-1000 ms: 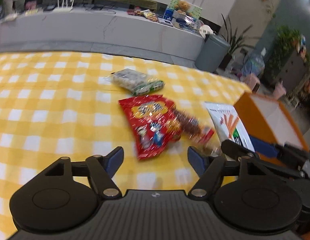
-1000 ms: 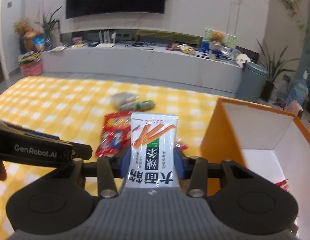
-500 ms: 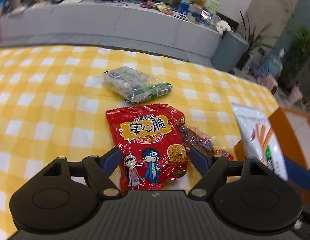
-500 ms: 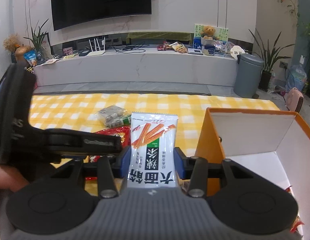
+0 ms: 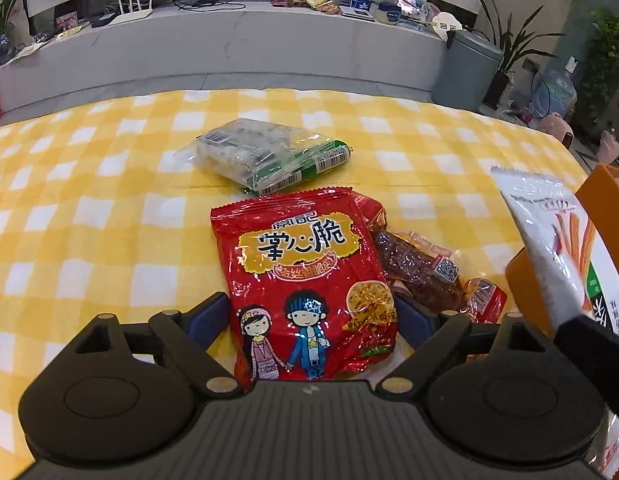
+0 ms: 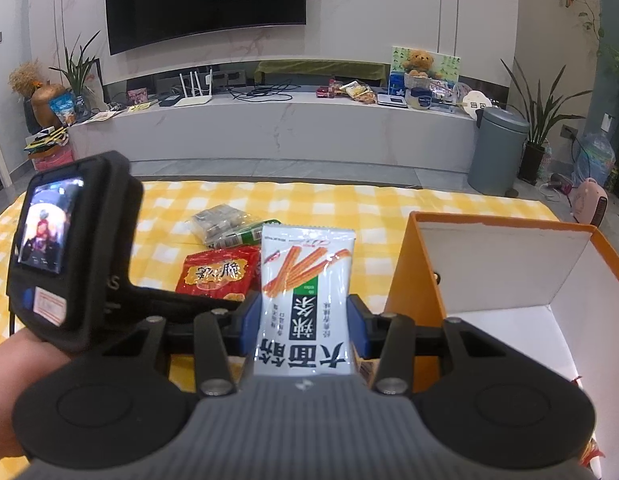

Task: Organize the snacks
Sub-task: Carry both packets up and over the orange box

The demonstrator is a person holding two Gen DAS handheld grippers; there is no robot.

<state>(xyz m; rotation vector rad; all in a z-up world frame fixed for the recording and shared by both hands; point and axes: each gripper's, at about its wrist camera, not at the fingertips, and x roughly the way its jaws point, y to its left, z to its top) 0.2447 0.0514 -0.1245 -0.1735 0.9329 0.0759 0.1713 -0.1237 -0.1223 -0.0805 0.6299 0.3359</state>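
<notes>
My left gripper (image 5: 309, 316) is open, its jaws on either side of the near end of a red snack bag (image 5: 305, 280) that lies on the yellow checked cloth (image 5: 89, 220). I cannot tell if the pads touch the bag. A dark red wrapped snack (image 5: 425, 268) lies against the bag's right side. A clear and green packet (image 5: 265, 156) lies further back. My right gripper (image 6: 305, 324) is shut on a white spicy-stick packet (image 6: 305, 300), held upright just left of the orange box (image 6: 509, 280). The packet also shows in the left wrist view (image 5: 557, 248).
The orange box has a white inside and stands at the table's right side, with a red wrapper (image 6: 589, 450) showing low at its right edge. The left gripper's body (image 6: 69, 256) is close on the right gripper's left. Beyond the table are a grey bin (image 6: 497, 152) and a long white shelf (image 6: 269, 128).
My left gripper has moved forward and down until its open jaws straddle the red bag. My right gripper has lifted the white packet higher beside the orange box.
</notes>
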